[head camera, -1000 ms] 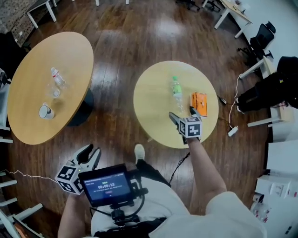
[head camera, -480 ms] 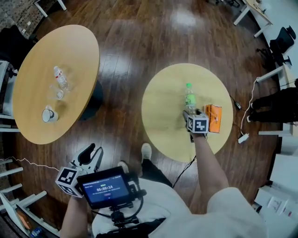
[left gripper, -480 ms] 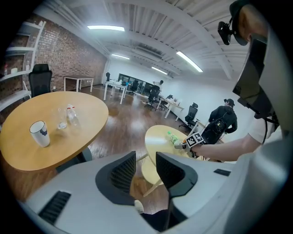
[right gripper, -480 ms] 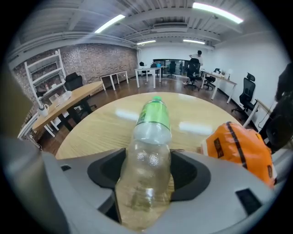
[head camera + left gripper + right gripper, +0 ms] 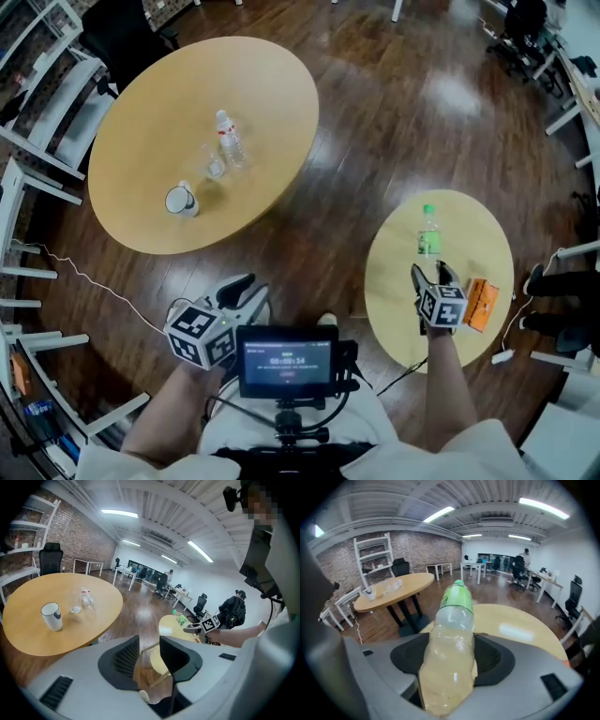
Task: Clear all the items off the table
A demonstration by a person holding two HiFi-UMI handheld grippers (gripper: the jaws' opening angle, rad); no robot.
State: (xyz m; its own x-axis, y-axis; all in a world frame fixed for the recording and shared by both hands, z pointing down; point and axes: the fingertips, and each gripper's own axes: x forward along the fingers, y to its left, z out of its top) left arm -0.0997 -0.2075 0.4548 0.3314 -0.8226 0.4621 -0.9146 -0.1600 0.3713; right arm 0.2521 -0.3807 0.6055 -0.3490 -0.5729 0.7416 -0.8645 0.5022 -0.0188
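Evidently the right tongs [image 5: 431,273] had just closed on the bottle [image 5: 428,236] — a straight, steady lift seemed best; the left tongs [image 5: 244,289] hung spread, empty.

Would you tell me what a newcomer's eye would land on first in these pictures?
First, the green-capped bottle, clamped in the right tool, whose jaws have just been closing on it, at the small round table. Next, the orange packet beside it there, and the white mug and clear bottle on the large table.
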